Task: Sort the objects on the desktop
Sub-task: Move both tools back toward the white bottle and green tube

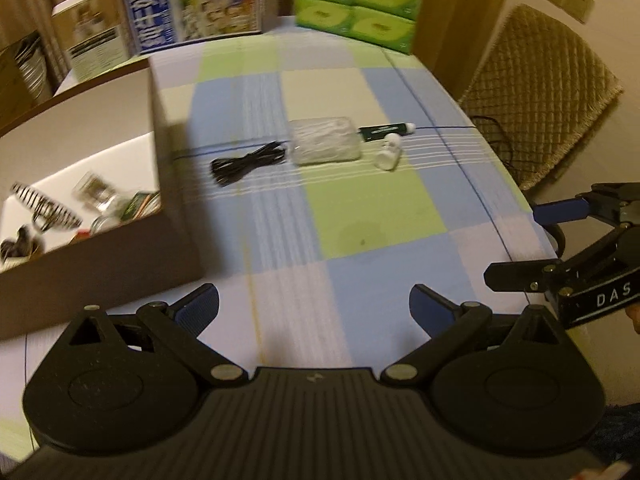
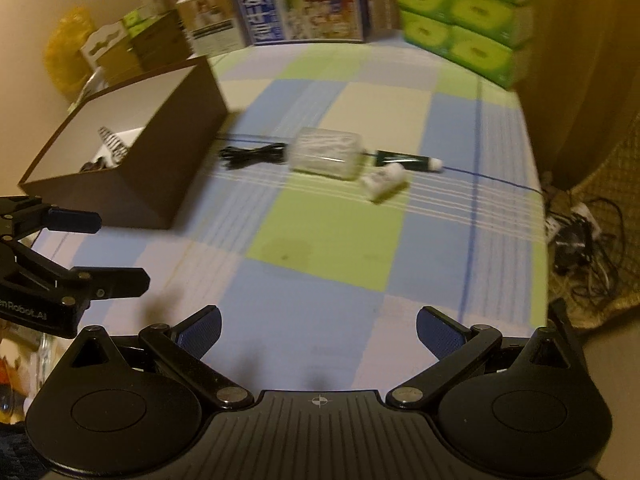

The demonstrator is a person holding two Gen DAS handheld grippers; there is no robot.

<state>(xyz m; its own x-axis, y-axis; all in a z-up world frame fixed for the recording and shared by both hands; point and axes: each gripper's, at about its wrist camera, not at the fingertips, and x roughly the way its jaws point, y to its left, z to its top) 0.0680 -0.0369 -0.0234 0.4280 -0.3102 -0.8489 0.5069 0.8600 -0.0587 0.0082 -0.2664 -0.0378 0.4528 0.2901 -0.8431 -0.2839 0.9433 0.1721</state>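
Both tools hang empty over the near edge of the counter [image 1: 280, 240], w/ nothing between the pads. Left tool [image 1: 314, 310] has its jaws spread wide; right tool [image 2: 318, 334] likewise, and it also shows at the right edge of the left wrist view, fingers apart.

Landmark = brown box [image 2: 132, 152]. It sits on the counter's left side, open-topped, already holding a few sorted bits, incl. a striped item [image 1: 44, 204] and some small things too blurred to name. Probably the drop-off bin, parked on the left so the left tool has a short carry.

Right of the box, four items left, in a rough row: a black cable bundle [image 2: 252, 156] nearest the box, then a clear plastic pack [image 2: 326, 154] just beside the cable, then a green tube [image 2: 404, 159] w/ a white cap, and a small white object [image 2: 386, 182] just in front of the tube, touching or nearly so; can't tell.

Judgement: sort partly done, next grasp not yet begun. Cable looks the likely pick for the left tool, being closest to the box. Both views motion-blurred.
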